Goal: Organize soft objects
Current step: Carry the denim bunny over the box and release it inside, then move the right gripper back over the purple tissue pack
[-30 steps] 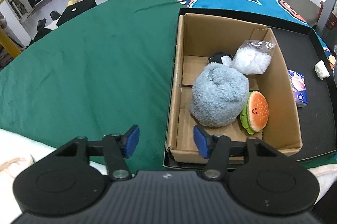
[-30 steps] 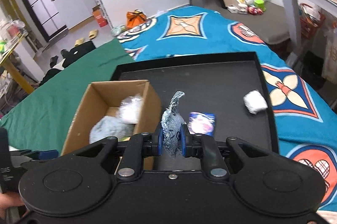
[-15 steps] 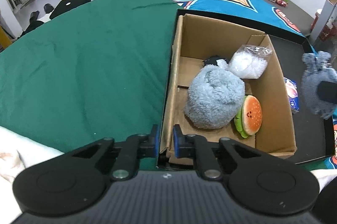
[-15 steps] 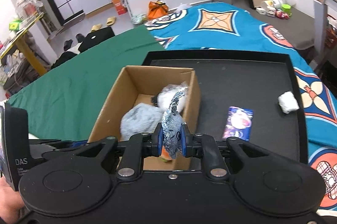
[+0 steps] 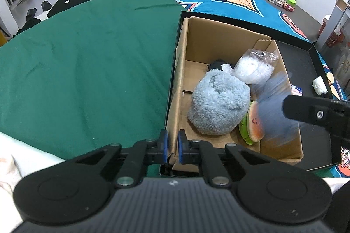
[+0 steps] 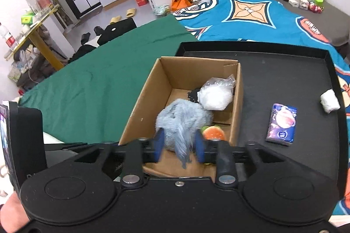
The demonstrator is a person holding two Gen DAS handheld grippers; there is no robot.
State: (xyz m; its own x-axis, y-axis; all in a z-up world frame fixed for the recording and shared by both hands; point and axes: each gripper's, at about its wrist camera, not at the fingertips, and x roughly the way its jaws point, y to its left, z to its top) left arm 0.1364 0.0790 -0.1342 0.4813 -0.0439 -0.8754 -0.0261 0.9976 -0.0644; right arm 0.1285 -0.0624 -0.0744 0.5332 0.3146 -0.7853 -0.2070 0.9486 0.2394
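Note:
A cardboard box (image 5: 218, 33) stands on a black tray (image 6: 284, 71). It holds a fluffy blue-grey plush (image 5: 218, 106), a burger plush (image 5: 253, 123) and a bag of white stuffing (image 5: 253, 68). My left gripper (image 5: 172, 146) is shut on the box's near-left wall. My right gripper (image 6: 179, 146) hovers over the box with its jaws open. The blue-grey cloth pouch (image 6: 184, 145) is a motion-blurred streak between the jaws, falling; it is also blurred in the left wrist view (image 5: 275, 110).
A tissue pack (image 6: 282, 124) and a white wad (image 6: 329, 99) lie on the tray to the right of the box. A green cloth (image 5: 87, 57) covers the surface to the left, and a blue patterned cover (image 6: 251, 14) lies beyond.
My left gripper closed on the box wall. My right gripper carried the pouch left over the box, then opened, and the pouch is dropping.

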